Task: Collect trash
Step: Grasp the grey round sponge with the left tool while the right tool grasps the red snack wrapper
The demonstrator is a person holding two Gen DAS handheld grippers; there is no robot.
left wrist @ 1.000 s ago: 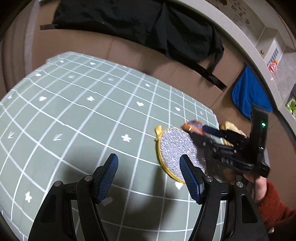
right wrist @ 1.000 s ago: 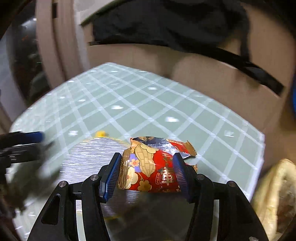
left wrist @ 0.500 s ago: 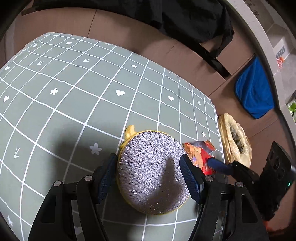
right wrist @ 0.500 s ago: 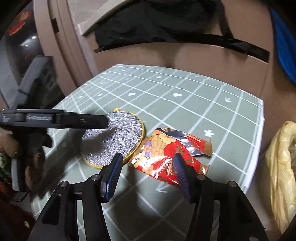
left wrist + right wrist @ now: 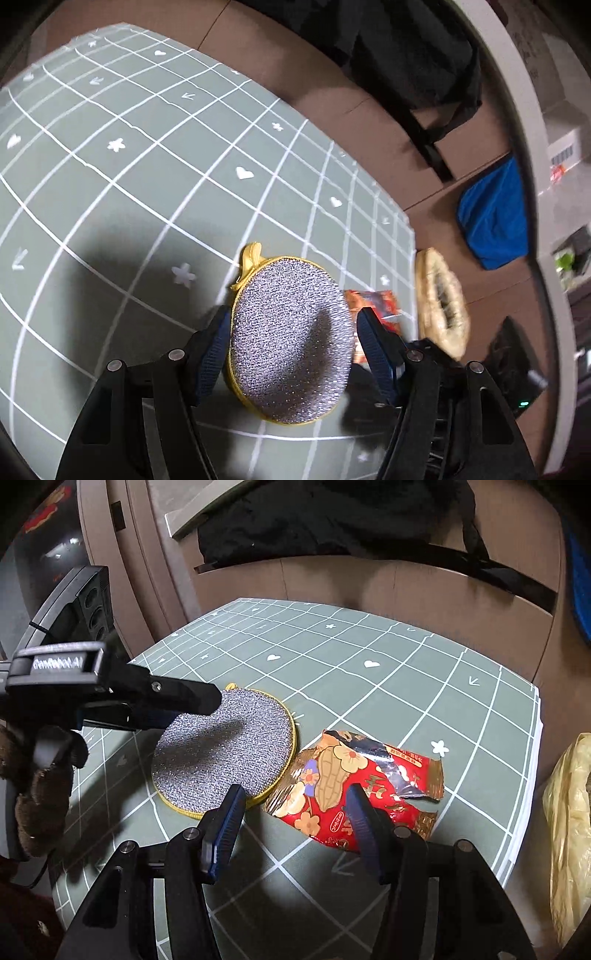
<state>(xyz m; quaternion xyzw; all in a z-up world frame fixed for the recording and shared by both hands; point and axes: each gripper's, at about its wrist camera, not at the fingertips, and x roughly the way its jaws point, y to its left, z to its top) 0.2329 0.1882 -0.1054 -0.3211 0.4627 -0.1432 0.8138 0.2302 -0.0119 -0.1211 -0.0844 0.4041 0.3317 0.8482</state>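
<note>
A red and gold snack wrapper (image 5: 354,786) lies flat on the green grid mat (image 5: 369,686). My right gripper (image 5: 295,823) is open just above its near edge, with nothing between the fingers. A round silver scouring pad with a yellow rim (image 5: 225,749) lies beside the wrapper on the left. In the left wrist view my left gripper (image 5: 291,354) is open, its fingers on either side of the pad (image 5: 291,343), close over it. The wrapper (image 5: 373,306) shows partly behind the pad.
A yellow plastic bag (image 5: 569,834) sits open off the mat's right edge; it also shows in the left wrist view (image 5: 441,302). A black bag (image 5: 332,513) and a blue cloth (image 5: 491,221) lie on the brown surface behind the mat.
My right gripper has let go of the wrapper, which now lies on the mat, and has drawn back. My left gripper has come down over the scouring pad.
</note>
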